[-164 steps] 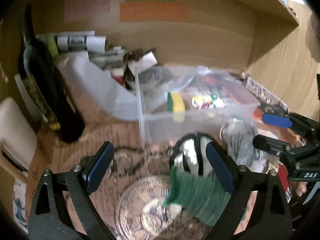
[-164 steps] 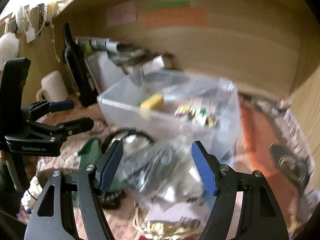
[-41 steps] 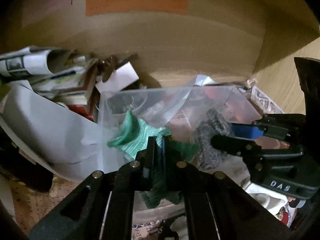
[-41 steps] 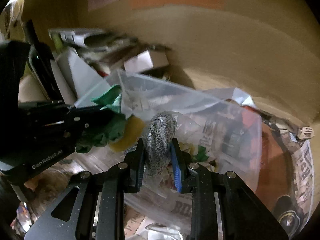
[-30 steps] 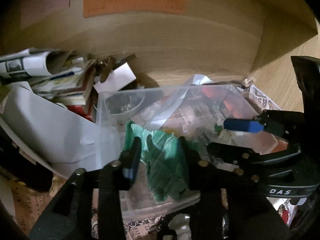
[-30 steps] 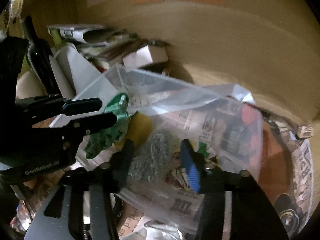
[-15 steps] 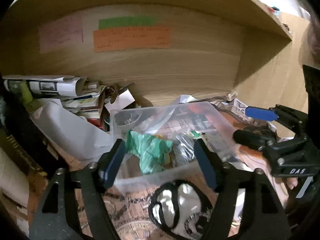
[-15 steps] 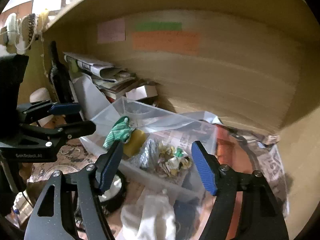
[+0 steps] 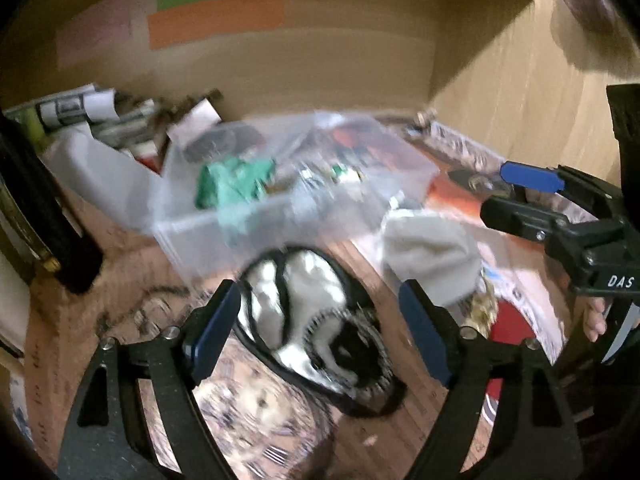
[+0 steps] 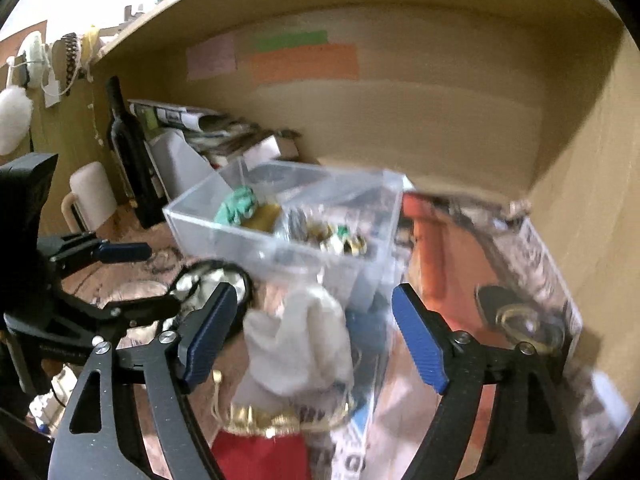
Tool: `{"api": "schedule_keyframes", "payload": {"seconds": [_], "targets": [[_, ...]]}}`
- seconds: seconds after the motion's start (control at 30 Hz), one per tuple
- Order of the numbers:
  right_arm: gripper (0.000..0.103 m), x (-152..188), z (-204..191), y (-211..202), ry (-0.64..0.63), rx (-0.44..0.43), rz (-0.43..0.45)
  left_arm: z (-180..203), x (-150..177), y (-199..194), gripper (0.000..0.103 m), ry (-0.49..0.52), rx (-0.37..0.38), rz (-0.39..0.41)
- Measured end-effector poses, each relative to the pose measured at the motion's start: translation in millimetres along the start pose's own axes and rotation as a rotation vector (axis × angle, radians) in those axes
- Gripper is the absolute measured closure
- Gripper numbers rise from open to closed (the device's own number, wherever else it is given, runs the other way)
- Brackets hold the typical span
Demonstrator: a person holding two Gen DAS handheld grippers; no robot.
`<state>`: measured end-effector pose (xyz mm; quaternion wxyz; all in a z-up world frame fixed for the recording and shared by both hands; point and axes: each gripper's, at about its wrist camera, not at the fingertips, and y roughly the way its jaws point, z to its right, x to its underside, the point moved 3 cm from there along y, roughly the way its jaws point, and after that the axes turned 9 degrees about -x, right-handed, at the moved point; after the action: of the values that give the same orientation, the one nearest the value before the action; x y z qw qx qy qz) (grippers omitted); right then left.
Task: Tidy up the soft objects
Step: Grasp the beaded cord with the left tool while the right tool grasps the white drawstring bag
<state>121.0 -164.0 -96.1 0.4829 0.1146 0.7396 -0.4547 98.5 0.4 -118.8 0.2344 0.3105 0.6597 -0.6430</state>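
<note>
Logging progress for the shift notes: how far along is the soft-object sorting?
Done: the green cloth and yellow sponge lie in the clear bin. In hand: nothing; left claw and right claw are open. Left: the black-and-white pouch and white cloth outside the bin.

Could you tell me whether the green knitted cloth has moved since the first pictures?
Yes. The green knitted cloth lay on the table before the clear plastic box; now it sits inside it, left end.
</note>
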Motion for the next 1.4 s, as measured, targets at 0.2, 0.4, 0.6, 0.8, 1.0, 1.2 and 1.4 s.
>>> {"api": "schedule_keyframes", "payload": {"seconds": [0.2,0.4,0.6,0.8,1.0,1.2,1.4], "targets": [[0.025,28,6,3,0.06,-0.015,-0.036,11,23,12,0.021,-0.033,0.047,-0.069],[0.025,42,8,10,0.088,-0.031,-0.068,8,35,27,0.022,-0.065,0.06,-0.126],[0.025,43,10,18,0.106,-0.041,-0.075,12,36,30,0.026,-0.056,0.05,-0.108],[0.026,41,8,27,0.104,-0.052,-0.082,6,36,29,0.047,-0.06,0.043,-0.098],[0.031,38,6,34,0.098,-0.059,-0.088,-2,38,18,0.055,-0.066,0.058,-0.079],[0.048,38,7,43,0.104,-0.07,-0.105,-5,34,7,0.057,-0.073,0.056,-0.048],[0.071,42,12,47,0.126,-0.085,-0.118,-5,25,-9,0.057,-0.069,0.047,0.007]]}}
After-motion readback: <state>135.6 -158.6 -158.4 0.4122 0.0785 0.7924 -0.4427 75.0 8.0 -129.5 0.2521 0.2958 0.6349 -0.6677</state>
